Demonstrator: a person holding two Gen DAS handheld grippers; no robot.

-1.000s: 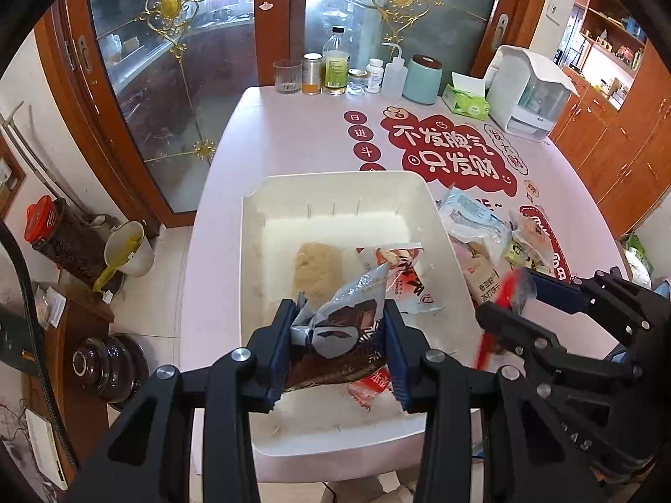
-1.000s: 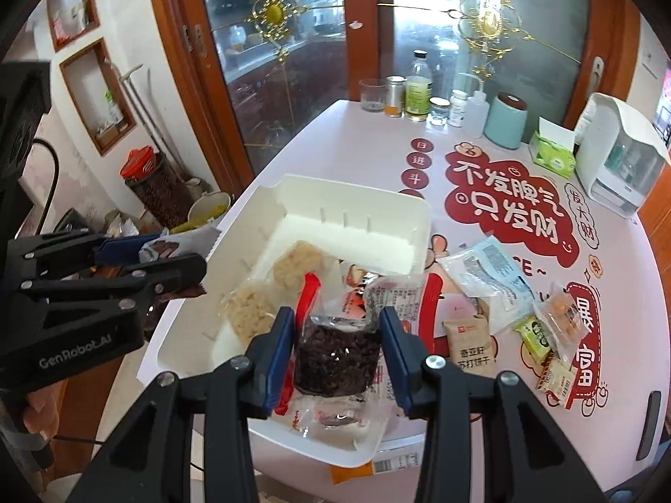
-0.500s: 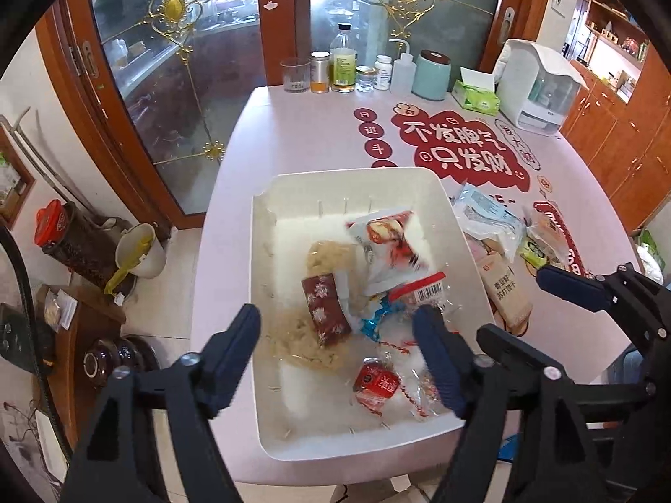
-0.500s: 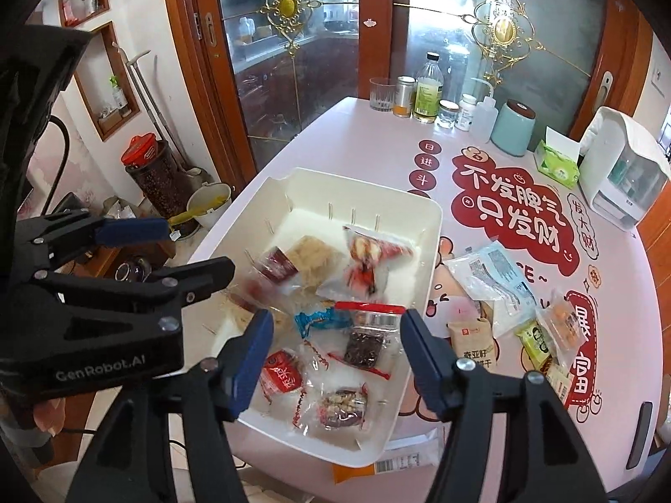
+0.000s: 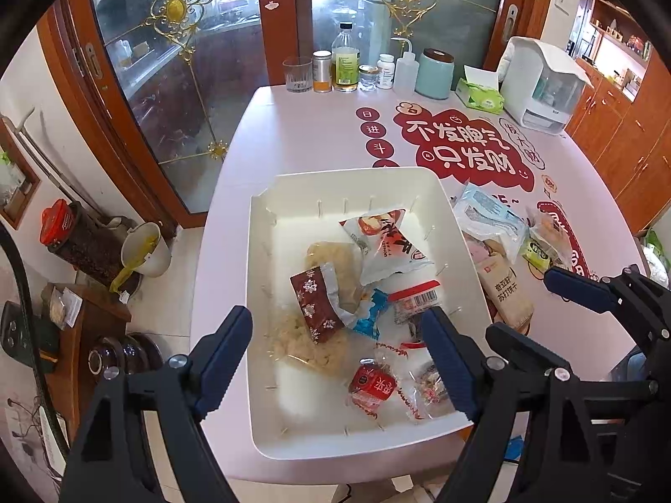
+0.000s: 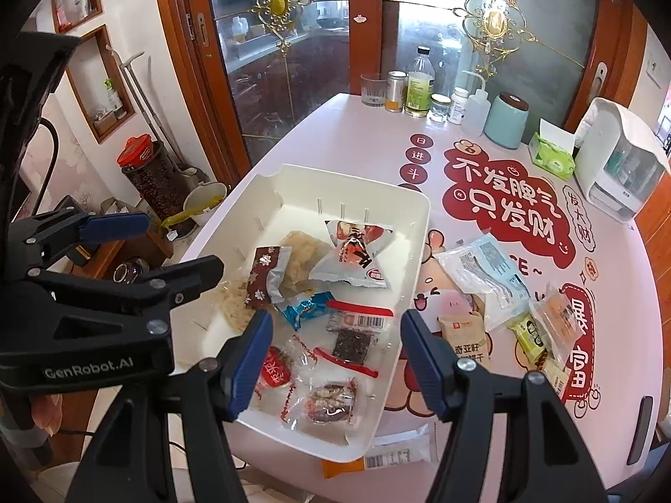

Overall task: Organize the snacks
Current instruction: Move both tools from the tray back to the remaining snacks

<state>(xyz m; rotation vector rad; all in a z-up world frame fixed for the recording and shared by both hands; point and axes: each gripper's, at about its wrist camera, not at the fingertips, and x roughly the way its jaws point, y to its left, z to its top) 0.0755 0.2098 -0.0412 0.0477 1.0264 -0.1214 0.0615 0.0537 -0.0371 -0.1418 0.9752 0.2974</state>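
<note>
Both pairs of jaws stand apart with nothing between the pads. The left gripper [image 5: 335,352] has just been opening, and the right gripper's [image 6: 335,354] jaws have widened within the last second too; both hang over the bin with their snacks already let go.

Left wrist view: the wide white plastic bin [image 5: 423,176] sits at the near edge of the pink printed table [image 5: 302,134]. Inside, near the centre, lies a brown foil packet with white snowflakes [image 5: 314,302], partly over pale yellowish clumps in clear wrap [image 5: 331,255]. At about one o'clock from it rests a white and red triangular pouch [image 5: 386,239]; at three o'clock a clear pack with a red barcode strip [image 5: 415,299]; at five o'clock a small red sachet [image 5: 371,385]. They lie loose and overlapping, probably as they fell from open jaws.

Right wrist view: the same bin reads as about half full. Still outside it, at three o'clock on the table, wait a pale blue and white flat packet [image 6: 486,268], a tan cracker bag [image 6: 465,335] and green and orange wrapped pieces [image 6: 545,327]. I judge these are next; the open jaws held high suit a move across to them.
</note>
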